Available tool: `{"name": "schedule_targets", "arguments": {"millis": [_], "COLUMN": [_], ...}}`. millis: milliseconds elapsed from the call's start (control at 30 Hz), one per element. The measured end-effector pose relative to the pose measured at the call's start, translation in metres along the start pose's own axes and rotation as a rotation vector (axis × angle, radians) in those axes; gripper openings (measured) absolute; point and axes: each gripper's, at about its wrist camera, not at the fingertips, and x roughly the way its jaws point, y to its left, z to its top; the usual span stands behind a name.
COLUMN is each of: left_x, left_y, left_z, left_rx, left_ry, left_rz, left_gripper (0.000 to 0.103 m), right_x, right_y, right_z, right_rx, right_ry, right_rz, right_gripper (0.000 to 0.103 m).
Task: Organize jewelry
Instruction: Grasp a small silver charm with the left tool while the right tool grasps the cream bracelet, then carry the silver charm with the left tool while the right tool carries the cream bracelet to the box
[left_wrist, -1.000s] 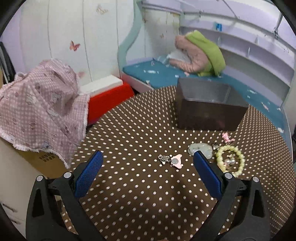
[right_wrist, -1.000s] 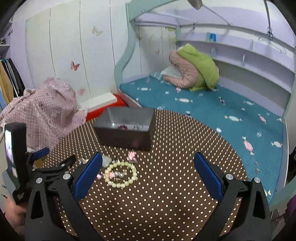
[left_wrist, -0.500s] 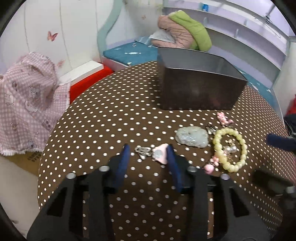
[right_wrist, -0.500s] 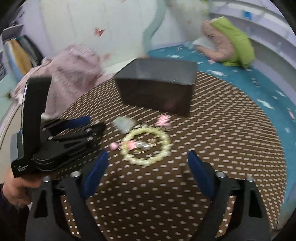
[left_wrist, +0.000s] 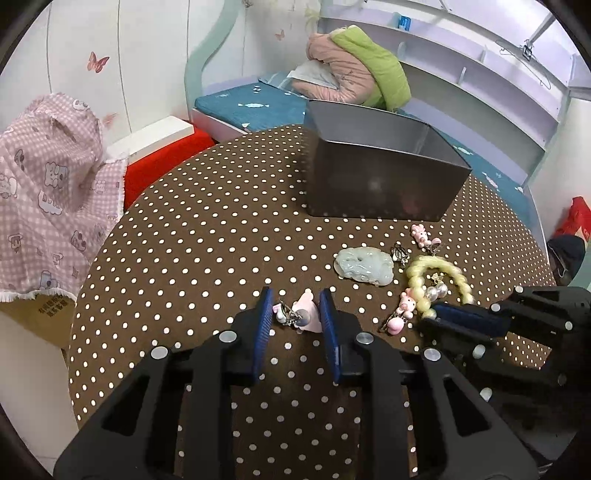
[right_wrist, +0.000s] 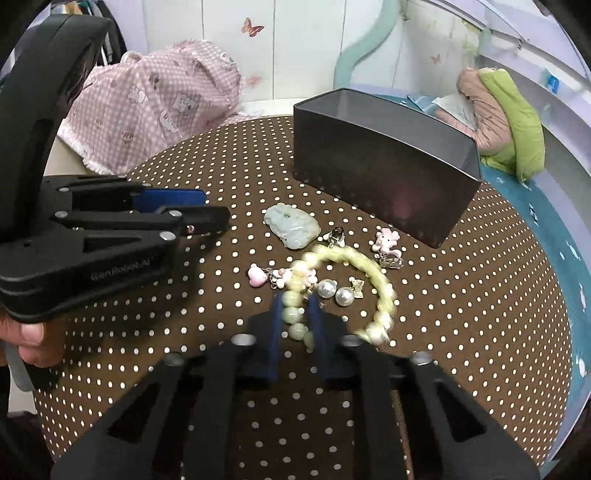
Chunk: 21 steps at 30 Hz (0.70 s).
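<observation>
I am closing both tongs at once, and that is where the trouble could start. The left gripper (left_wrist: 295, 314) is narrowing its jaws around the pink charm (left_wrist: 306, 309) with its little metal clasp; the charm is sitting between the blue pads, and I cannot tell whether both pads are pressing on it yet. It is lying toward the near edge of the dotted table (left_wrist: 207, 229). If I am lifting before the pads bite, I judge the flat charm may be slipping out or hanging by the clasp alone. The right gripper (right_wrist: 295, 314) is closing to a narrow gap on the near side of the bead bracelet (right_wrist: 347, 291), with a few beads pinched between the pads. The far side of the loop is looking blurred, so it may be swinging. The pearl earrings (right_wrist: 334, 291) are lying inside the loop and a pink bear charm (right_wrist: 280, 274) is touching it, so I fear the rising bracelet may be dragging them toward the table's edge. The round beads may also be rolling out of the pads. The dark box (right_wrist: 384, 177) is standing toward the far edge, beyond the jade pendant (right_wrist: 293, 226), well apart from both grips.
</observation>
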Motion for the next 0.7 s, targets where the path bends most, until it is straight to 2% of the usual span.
{"name": "schedule_targets", "arguments": {"millis": [133,333,500,700], "left_x": [-0.007,-0.021,-0.039,-0.063], "left_y": [0.0,-0.005,-0.006,-0.01], "left_z": [-0.001,0.002,0.011,0.027], "left_rx": [-0.003,-0.002,0.0,0.007], "left_ry": [-0.008,-0.032,-0.07,-0.124], "left_rz": [-0.007,-0.021,-0.034,-0.039], "left_gripper": [0.026,0.026,0.026,0.026], "right_x": [-0.018,-0.051,-0.071,-0.096], "right_y": [-0.014,-0.048,-0.062,-0.069], "right_z": [0.001,0.005,0.013,0.027], "right_rx": [0.066,0.206,0.258,0.262], "right_ry": [-0.04,-0.121,-0.179,-0.246], "right_rz": [0.046,0.164,0.218,0.241], "right_gripper": [0.008,0.008,0.008,0.008]}}
